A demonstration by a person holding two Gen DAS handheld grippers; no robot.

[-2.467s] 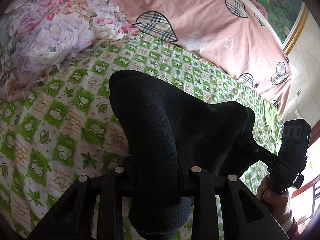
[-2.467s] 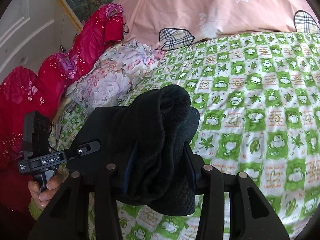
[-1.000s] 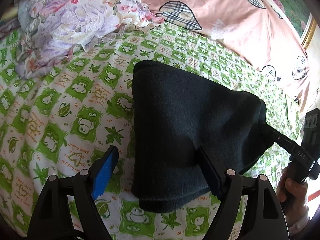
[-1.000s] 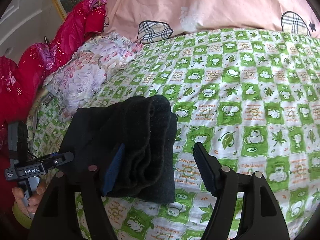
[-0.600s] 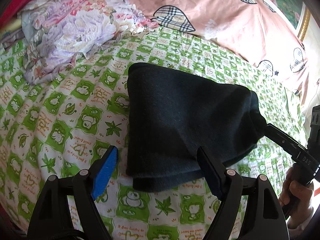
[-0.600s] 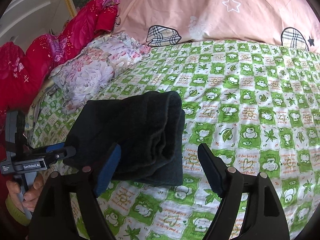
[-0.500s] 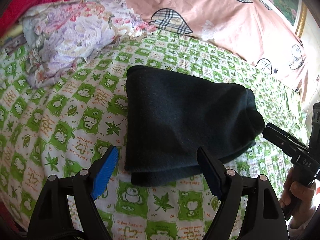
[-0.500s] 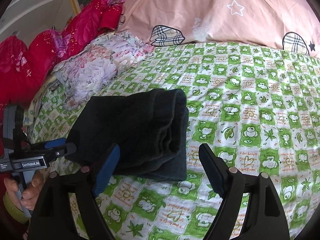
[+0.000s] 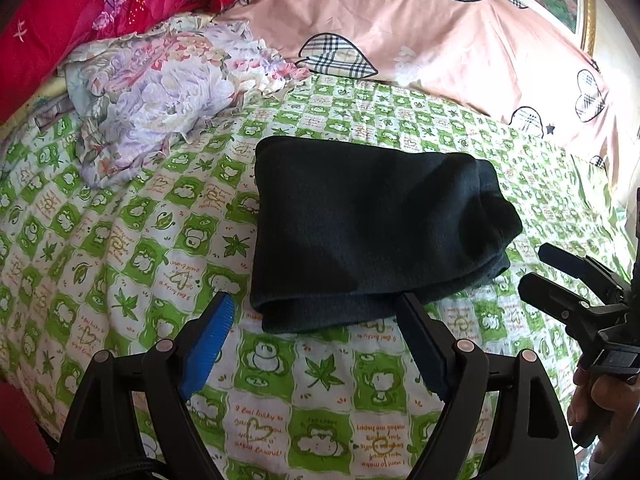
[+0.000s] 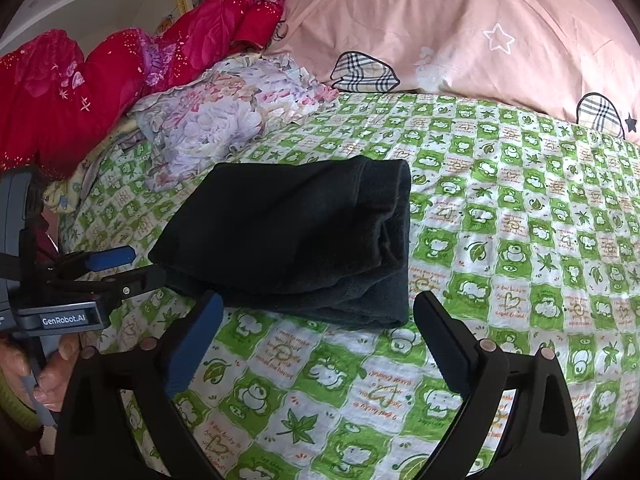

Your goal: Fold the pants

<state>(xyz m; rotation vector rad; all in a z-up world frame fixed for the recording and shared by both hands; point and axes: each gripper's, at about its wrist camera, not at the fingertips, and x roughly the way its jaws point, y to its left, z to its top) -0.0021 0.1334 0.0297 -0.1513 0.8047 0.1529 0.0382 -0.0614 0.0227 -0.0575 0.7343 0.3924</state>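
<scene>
The black pants (image 9: 372, 232) lie folded in a thick bundle on the green-and-white bed sheet (image 9: 140, 240); they also show in the right wrist view (image 10: 296, 240). My left gripper (image 9: 316, 316) is open and empty, just short of the bundle's near edge. My right gripper (image 10: 316, 312) is open and empty, just short of the bundle's other side. Each gripper shows in the other's view: the right one (image 9: 536, 272) at the bundle's right end, the left one (image 10: 140, 266) at its left corner.
A crumpled floral cloth (image 9: 160, 92) lies at the back left. Red quilted bedding (image 10: 80, 88) is piled behind it. A pink duvet with plaid hearts (image 9: 420, 28) fills the far side. The sheet (image 10: 540, 240) stretches to the right.
Both grippers let go of the folded pants and drew back toward the near side. The bundle now rests flat on the sheet.
</scene>
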